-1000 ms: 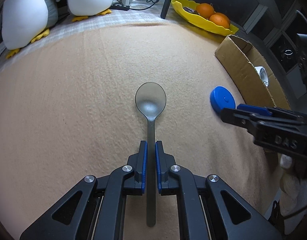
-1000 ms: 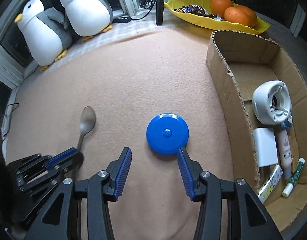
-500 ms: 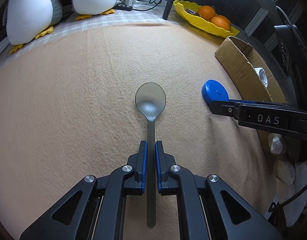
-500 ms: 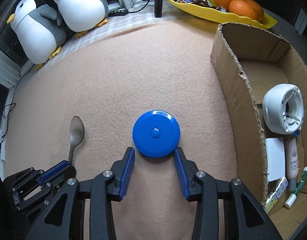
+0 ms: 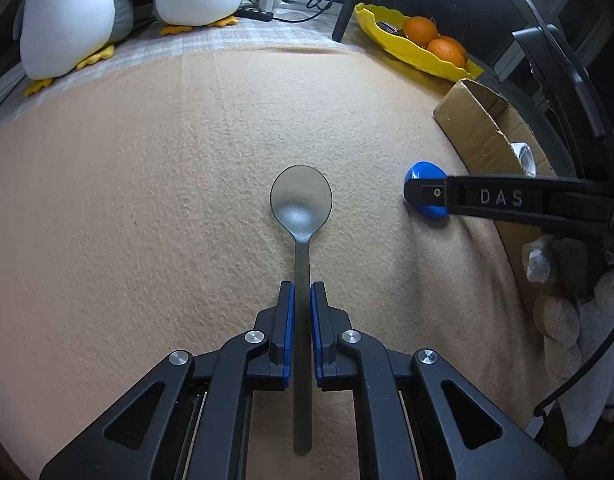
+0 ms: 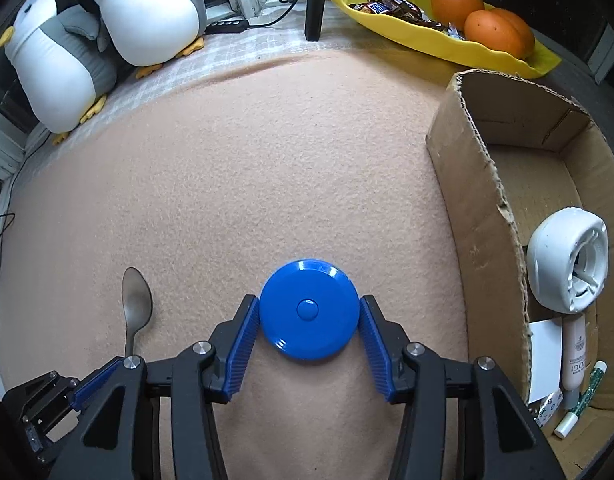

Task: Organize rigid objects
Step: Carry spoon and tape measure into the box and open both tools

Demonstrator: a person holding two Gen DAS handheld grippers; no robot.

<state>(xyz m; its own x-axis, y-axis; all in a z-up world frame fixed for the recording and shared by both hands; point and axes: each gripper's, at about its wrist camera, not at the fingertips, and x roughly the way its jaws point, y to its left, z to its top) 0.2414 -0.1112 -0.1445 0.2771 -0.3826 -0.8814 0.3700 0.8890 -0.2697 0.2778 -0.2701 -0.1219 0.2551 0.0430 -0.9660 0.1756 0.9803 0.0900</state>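
Along the bench's right edge, the cardboard box [image 6: 479, 216] already holds several items. The blue round case [image 6: 309, 314] sits between the right gripper's [image 6: 309, 330] opening jaws, ungrasped; the left gripper [image 5: 301, 308] clenches the spoon [image 5: 301, 208], both outside.

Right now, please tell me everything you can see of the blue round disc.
The blue disc is a flat, round, glossy plastic-looking case with a small button at its centre. It lies flat on the beige cloth, beside the cardboard box. It sits between the fingers of the right gripper, whose jaws are opening; the pads look at its rim.
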